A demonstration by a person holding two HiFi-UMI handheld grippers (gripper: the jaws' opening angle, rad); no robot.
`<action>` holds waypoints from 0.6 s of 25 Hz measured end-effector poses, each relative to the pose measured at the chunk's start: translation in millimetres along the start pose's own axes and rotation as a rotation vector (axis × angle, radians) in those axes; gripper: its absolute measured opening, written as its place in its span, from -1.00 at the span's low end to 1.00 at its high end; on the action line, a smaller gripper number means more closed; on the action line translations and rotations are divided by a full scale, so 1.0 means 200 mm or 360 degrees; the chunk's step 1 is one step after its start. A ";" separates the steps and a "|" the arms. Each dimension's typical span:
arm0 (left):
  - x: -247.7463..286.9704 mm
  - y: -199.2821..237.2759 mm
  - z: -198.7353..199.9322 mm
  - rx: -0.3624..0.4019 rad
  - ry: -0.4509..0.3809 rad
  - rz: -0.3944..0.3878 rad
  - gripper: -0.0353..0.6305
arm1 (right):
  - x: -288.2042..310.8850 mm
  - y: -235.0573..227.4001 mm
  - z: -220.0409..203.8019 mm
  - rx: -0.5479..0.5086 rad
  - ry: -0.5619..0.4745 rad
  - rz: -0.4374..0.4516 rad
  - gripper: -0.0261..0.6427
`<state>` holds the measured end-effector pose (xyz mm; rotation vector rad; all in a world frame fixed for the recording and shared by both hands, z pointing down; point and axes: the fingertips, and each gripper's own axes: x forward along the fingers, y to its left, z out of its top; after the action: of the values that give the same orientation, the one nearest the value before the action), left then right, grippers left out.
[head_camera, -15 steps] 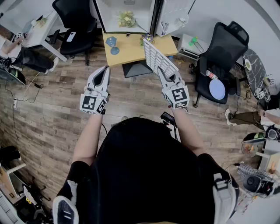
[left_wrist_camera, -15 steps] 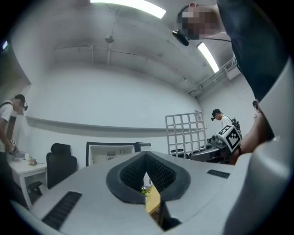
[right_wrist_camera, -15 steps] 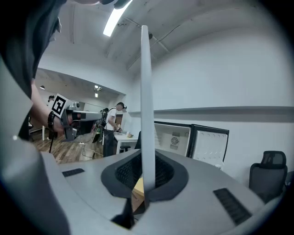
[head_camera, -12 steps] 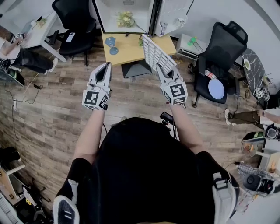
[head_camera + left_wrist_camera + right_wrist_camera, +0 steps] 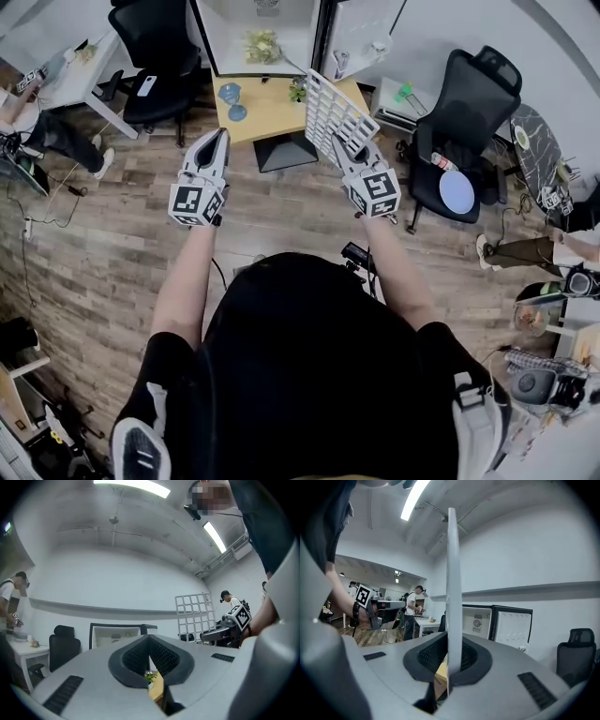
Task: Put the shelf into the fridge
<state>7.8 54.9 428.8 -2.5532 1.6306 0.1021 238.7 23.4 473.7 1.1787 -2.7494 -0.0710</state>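
Observation:
My right gripper (image 5: 345, 150) is shut on a white wire-grid shelf (image 5: 335, 111), held up over the right end of a small wooden table (image 5: 267, 101). In the right gripper view the shelf (image 5: 452, 588) shows edge-on as a tall white strip between the pads. The open fridge (image 5: 261, 33) stands behind the table, white inside, its door (image 5: 361, 33) swung out to the right. My left gripper (image 5: 217, 148) hovers left of the table with its jaws shut and nothing between them (image 5: 149, 660). The shelf (image 5: 194, 616) also appears at the right of the left gripper view.
A blue dish (image 5: 231, 92) and a small plant (image 5: 298, 90) sit on the table. Black office chairs stand at back left (image 5: 155, 42) and right (image 5: 469, 112). Yellow-green items (image 5: 261, 45) lie inside the fridge. People are at desks around the room.
Both grippers have moved forward toward the table and fridge. The shelf has travelled with the right gripper and now rises closer to the fridge door.

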 end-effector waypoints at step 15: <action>0.04 0.08 -0.03 0.0013 0.0040 0.0087 -0.84 | 0.01 -0.15 0.00 0.0102 -0.0053 -0.0001 -0.81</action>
<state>-2.7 39.9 433.0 -2.5144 1.7065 0.0684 259.6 1.3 471.5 1.2047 -2.8000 -0.0028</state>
